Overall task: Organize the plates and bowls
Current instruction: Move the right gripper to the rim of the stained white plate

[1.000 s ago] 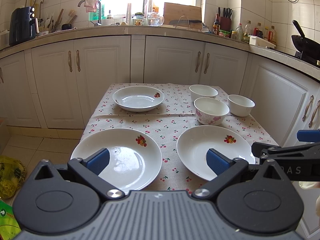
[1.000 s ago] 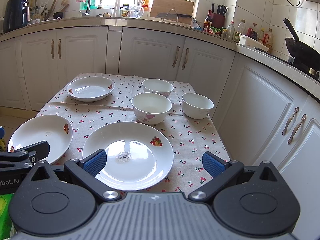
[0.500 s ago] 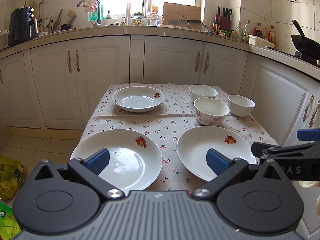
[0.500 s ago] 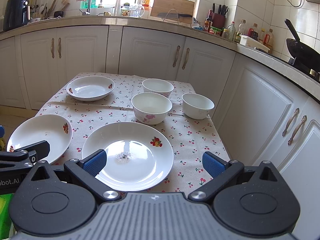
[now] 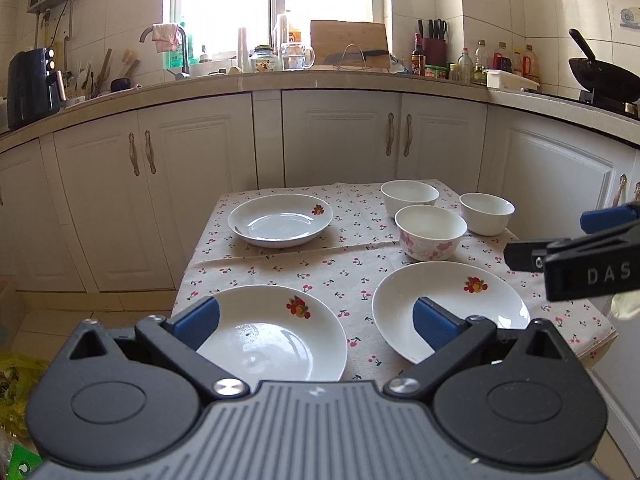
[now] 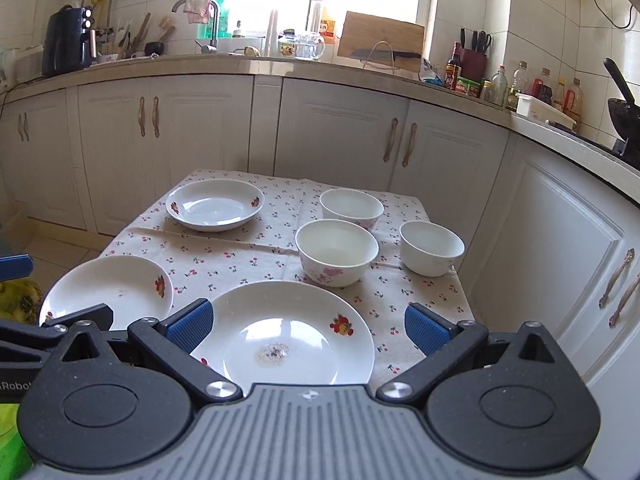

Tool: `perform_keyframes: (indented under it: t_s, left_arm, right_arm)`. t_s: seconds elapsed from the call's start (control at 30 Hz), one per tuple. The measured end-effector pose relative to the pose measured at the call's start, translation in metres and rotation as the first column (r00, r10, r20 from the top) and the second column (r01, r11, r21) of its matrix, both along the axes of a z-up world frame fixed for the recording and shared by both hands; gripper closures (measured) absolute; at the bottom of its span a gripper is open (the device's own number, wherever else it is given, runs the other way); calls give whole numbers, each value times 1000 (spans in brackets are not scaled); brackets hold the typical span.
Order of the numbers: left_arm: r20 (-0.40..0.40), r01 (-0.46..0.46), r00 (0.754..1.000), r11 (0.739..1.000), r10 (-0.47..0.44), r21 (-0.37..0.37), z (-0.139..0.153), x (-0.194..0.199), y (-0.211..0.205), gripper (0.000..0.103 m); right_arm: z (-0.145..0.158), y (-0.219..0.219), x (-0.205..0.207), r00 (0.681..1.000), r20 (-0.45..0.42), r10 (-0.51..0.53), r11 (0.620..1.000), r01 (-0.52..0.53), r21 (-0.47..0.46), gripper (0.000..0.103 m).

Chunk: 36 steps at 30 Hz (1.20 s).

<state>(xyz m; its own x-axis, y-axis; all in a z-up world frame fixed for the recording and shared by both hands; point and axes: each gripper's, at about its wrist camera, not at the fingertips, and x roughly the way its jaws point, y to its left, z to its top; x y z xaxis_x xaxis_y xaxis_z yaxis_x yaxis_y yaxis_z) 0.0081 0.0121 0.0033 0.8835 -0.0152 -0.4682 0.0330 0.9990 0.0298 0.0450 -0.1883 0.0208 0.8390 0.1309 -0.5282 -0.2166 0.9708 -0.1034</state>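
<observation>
Three white plates with fruit motifs lie on a cherry-print tablecloth point(image 5: 320, 272): one near left point(image 5: 276, 340), one near right point(image 5: 452, 304), one far left point(image 5: 280, 220). Three bowls stand at the far right: a pink-flowered one point(image 5: 430, 232) and two white ones point(image 5: 408, 196) point(image 5: 486, 212). My left gripper point(image 5: 316, 320) is open and empty above the near edge, over the near left plate. My right gripper point(image 6: 308, 324) is open and empty over the near right plate point(image 6: 288, 336). The flowered bowl point(image 6: 336, 252) sits just beyond that plate.
White kitchen cabinets point(image 5: 340, 136) run behind and to the right of the small table. The counter holds a black appliance point(image 5: 32, 84), a sink tap, bottles and a wok point(image 5: 600, 76). The right gripper's side shows in the left wrist view point(image 5: 580, 264).
Both grippers have risen and tilted slightly, so the table sits lower in both views. Plates and bowls have not moved. Both grippers stay open.
</observation>
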Motion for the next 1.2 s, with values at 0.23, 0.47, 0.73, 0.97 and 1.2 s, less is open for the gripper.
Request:
perform_keyframes:
  t_s: [0.23,0.47,0.73,0.97,1.2]
  left_arm:
    - [31,40,999,999,-40,19,-9,1,20,1]
    - [-86,66,994,997,-68,-27,-33,5,52,1]
    - [-168,90,982,996,-92,-20,-62,-2,85,1]
    - [-230,127,965,992,-130,-25,-87,8,98,1]
    - [-247,168,954,985,-172,-38,-98,27,106,1]
  right_arm:
    - [4,1,24,990,7,141,989,-141,38,0]
    - [-3,21,49,952,-56,301,948,-293,122,0]
    - [-24,67,67,890,-139,434,900,-425,91,0]
    - [-39,95,82,864,-209,457,889,-452,76,0]
    - [-46,103,96,859,-250,447,894,-442,79,0]
